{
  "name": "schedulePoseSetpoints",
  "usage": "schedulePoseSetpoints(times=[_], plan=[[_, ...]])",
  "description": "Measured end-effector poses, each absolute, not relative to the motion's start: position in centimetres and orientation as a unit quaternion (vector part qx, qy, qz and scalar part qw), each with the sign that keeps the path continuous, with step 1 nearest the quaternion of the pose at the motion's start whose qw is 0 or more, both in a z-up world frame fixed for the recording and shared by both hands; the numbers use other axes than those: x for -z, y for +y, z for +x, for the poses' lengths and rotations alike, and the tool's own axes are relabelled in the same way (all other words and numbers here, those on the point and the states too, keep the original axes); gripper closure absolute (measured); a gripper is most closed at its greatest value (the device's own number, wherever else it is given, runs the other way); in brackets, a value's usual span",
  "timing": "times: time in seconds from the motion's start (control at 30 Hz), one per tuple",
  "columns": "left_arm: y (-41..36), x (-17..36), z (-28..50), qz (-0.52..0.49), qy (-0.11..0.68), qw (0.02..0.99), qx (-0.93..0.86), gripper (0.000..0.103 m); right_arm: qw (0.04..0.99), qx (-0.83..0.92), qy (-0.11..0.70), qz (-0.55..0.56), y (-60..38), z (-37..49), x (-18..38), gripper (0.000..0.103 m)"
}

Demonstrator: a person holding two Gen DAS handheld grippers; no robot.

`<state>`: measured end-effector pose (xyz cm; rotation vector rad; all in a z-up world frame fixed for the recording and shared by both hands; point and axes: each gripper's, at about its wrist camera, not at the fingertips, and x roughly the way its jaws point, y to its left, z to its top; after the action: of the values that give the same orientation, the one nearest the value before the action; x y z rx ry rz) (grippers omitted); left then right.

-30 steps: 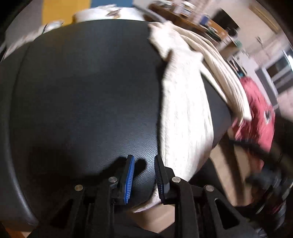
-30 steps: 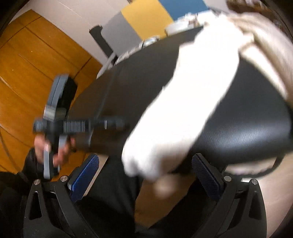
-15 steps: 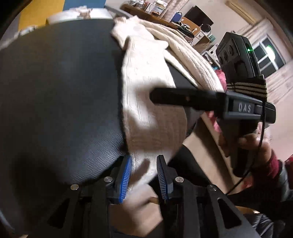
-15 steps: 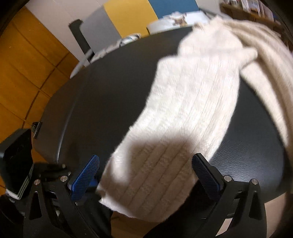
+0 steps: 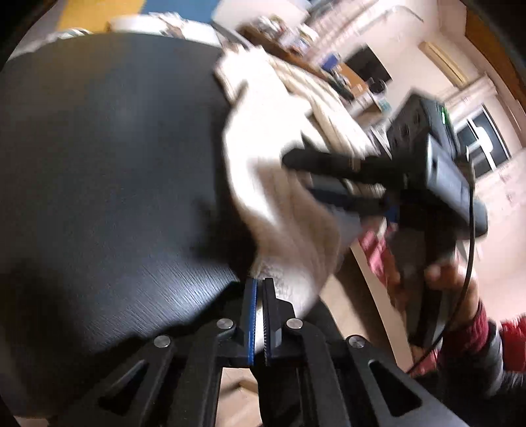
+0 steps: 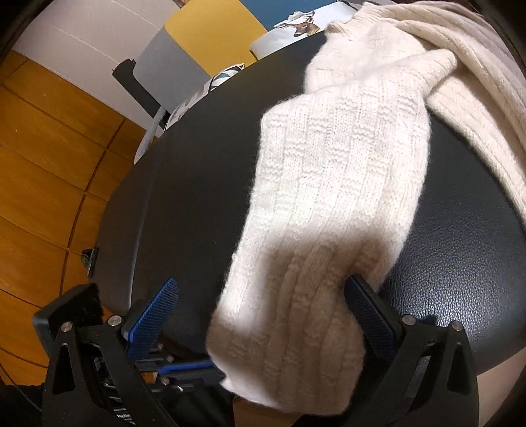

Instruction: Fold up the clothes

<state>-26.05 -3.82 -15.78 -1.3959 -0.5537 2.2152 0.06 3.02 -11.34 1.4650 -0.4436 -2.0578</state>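
one cream knit sweater [image 6: 342, 184], one black table [image 6: 203, 184], two claws: left claw [image 5: 258, 315], right claw [image 6: 263, 315].

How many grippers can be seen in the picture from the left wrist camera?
2. The left gripper sits at the bottom centre, shut on the edge of the white sweater. The right gripper reaches in from the right over the sweater, held by a hand.

Black leather-textured bench [image 6: 460, 262], orange wood-panelled wall [image 6: 39, 157], yellow and grey wall panels [image 6: 203, 26], cluttered shelves [image 5: 296, 36], bright window [image 5: 486, 141]
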Motion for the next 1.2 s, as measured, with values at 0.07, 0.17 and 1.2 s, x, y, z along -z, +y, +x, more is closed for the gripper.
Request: schedulePoseSetpoints(times=[0.07,0.17,1.2], plan=[[-6.0,13.1,-26.7,-0.477,-0.202,0.207,-0.830,0.102,0.293,0.761,-0.178,0.551,2.7,-0.3,11.1,0.000],[-9.4,10.6,-27.8,-0.466,-0.155,0.136,-0.860,0.103,0.313,0.743,-0.198,0.558,1.7,-1.3,10.9,0.000],[-13.8,20.7,-19.3,-0.533,-0.407,0.185,-0.718,0.098,0.218,0.811,0.073,0.538,-10.0,-3.2,12.7,0.000]])
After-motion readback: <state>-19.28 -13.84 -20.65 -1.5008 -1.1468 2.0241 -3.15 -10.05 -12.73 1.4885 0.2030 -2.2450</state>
